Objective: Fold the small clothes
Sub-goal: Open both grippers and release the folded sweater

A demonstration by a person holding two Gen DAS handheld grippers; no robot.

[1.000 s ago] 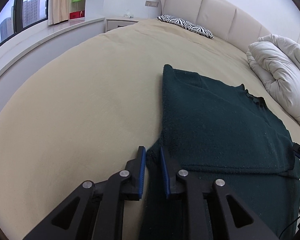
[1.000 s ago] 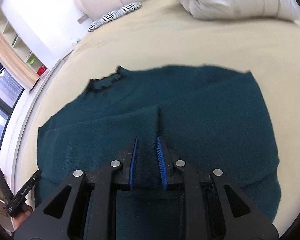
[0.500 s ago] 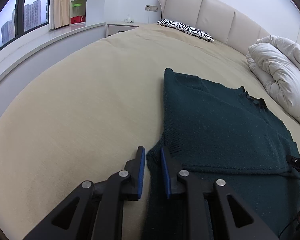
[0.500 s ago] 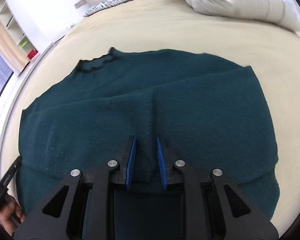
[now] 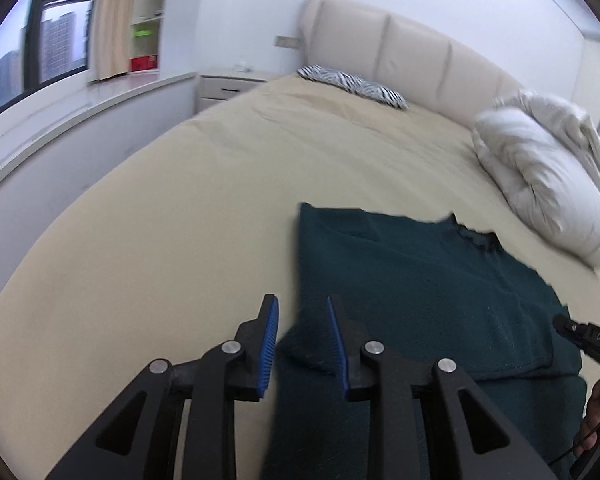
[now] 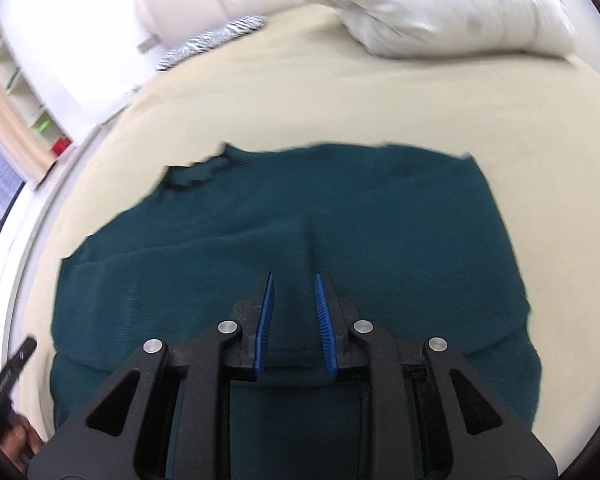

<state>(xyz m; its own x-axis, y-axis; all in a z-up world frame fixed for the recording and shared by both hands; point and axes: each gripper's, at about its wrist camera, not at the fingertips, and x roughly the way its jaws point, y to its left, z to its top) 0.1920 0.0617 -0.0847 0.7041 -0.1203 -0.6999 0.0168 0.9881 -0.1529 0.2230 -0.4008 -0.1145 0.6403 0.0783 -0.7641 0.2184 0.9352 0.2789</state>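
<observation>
- Sweater (image 5: 420,292), dark teal knit, lies spread on the beige bed (image 5: 172,208), its near part folded over so a doubled layer sits ahead of both tongs; the neckline points away toward the headboard.
- Left gripper (image 5: 302,304) hangs over the sweater's left edge, the fabric border running up between its blue pads (image 5: 270,344). Its jaws have just been opening; a narrow gap shows on each side, and the cloth passes between the pads without being clearly pinched.
- Right gripper (image 6: 294,280) sits over the middle of the folded layer, where a raised crease of knit runs straight ahead from between its fingers. The jaws stand slightly apart with fabric bunched between them; whether the pads actually press on that fold I cannot tell.
- In the left wrist view the right gripper's black tip and part of a hand show at the far right, at the sweater's other side.
- White duvet (image 5: 548,184) is heaped beyond the sweater, to the right of the left tongs.
- Zebra-print pillow (image 5: 352,84) lies far ahead by the padded headboard (image 5: 412,56).
</observation>
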